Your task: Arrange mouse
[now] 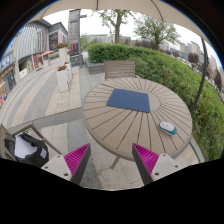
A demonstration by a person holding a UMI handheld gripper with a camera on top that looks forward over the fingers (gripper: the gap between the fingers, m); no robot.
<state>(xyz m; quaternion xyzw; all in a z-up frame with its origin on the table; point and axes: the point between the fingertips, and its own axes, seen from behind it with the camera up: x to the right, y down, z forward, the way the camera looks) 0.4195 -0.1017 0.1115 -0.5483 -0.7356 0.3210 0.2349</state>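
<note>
A round wooden slatted table (120, 125) stands ahead of my gripper (111, 160). A dark blue mouse pad (129, 100) lies flat near the table's middle. A small white and teal mouse (168, 127) sits on the table's right part, apart from the pad, nearer to me. My two fingers with magenta pads (77, 157) are wide apart and hold nothing. They hover short of the table's near edge, over the paved ground.
A wooden bench (119, 68) stands beyond the table against a green hedge (170, 70). A chair with a white thing (25, 148) on it is at the left, near my left finger. Paved ground (45, 95) stretches left toward buildings.
</note>
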